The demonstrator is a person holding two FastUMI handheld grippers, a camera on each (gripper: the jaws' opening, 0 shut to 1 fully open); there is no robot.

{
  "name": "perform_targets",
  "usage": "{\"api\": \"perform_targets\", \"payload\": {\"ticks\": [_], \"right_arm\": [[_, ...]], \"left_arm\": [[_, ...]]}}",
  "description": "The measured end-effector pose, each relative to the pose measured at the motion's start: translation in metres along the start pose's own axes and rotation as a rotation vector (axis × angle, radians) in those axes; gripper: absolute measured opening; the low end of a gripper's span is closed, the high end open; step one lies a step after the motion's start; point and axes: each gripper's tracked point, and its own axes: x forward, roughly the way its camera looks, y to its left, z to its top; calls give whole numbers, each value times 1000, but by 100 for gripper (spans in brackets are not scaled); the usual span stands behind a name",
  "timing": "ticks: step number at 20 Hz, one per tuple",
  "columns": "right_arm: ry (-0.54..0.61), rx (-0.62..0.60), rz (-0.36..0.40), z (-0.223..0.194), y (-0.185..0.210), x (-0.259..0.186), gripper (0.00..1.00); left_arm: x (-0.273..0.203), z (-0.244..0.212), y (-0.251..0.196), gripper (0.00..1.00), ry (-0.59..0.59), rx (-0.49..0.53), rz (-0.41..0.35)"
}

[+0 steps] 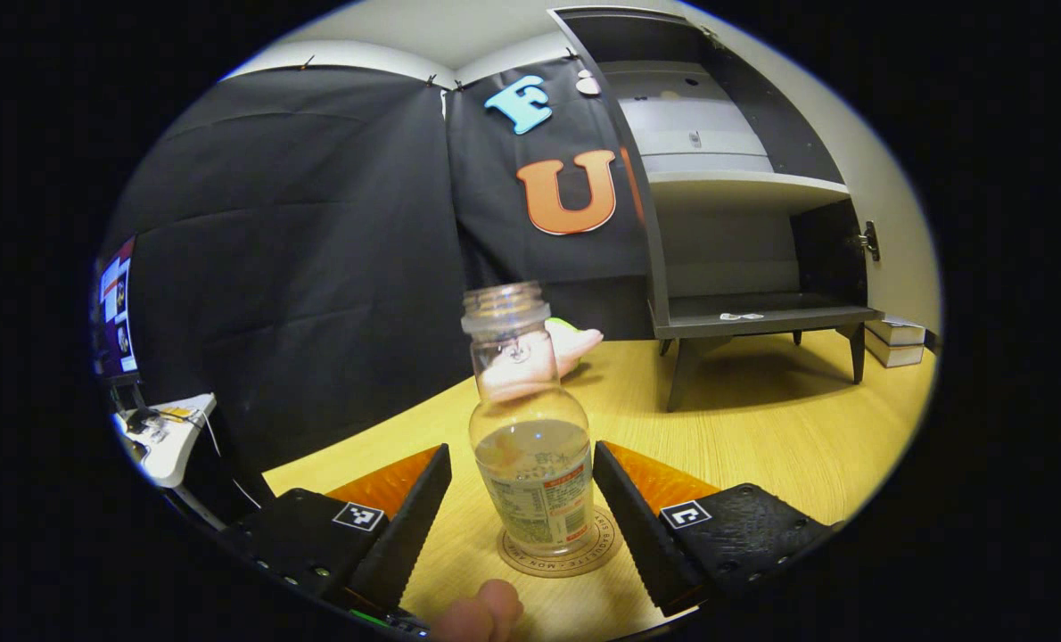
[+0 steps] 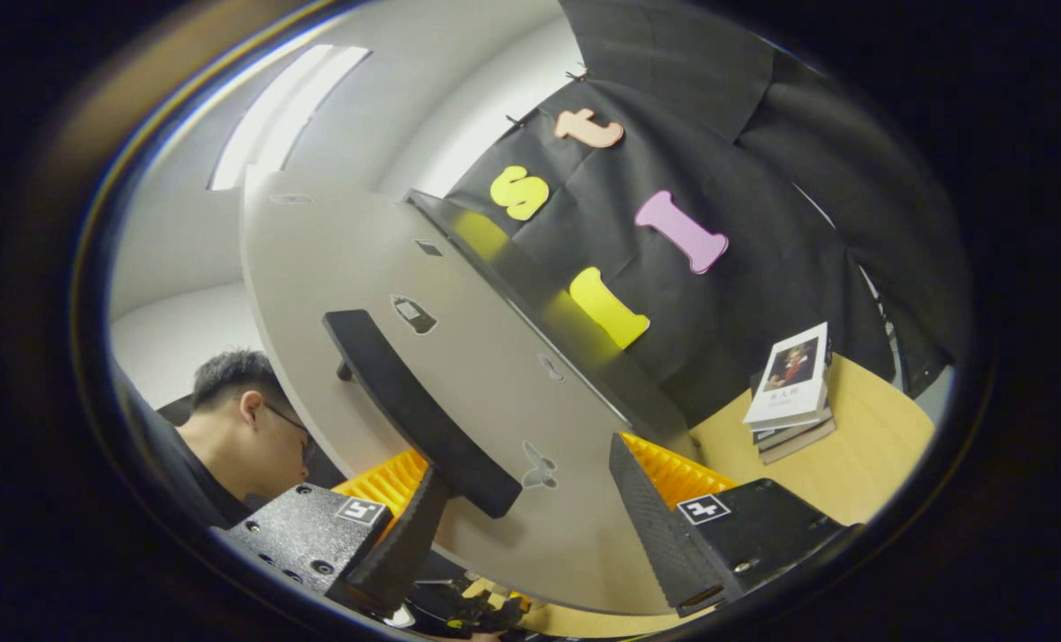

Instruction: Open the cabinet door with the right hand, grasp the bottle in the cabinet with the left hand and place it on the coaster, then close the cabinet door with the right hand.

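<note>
Bottle set on coaster between wide left tool; next, closing door by handle inside wide right tool.

Clear bottle, tan coaster, grey cabinet door, black handle.

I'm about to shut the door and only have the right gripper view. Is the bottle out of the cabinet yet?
Observer: Yes, the bottle stands upright on the coaster.
Operator: Is the left gripper off it?
Observer: The left gripper is open, with a finger on each side of the bottle and a gap on both sides.
Operator: Anything left inside?
Observer: Only a small pale scrap lies on the cabinet's lower shelf.
</note>
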Motion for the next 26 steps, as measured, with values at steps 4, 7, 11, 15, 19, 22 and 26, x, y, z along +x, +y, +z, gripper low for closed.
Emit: {"api": "perform_targets", "payload": {"ticks": [4,7,11,15,19,22,26], "right_arm": [[-2,-7,49,1,3,3,100],[-1,11,78,0,3,5,100],[41,-22,99,0,3,5,100],[96,-159,135,6,5,7,100],[157,-223,136,8,5,6,100],[213,-241,139,8,10,2,100],[220,-352,161,11,21,-15,99]], "left_arm": [[-24,37,1,96,-26,22,-31],[-41,63,3,96,-44,58,-25],[-74,136,3,96,-110,69,-28],[-109,226,-19,96,-143,23,-77],[-140,313,-44,96,-212,-1,-96],[-162,354,-68,96,-272,32,-115],[-183,369,-101,96,-296,57,-201]]}}
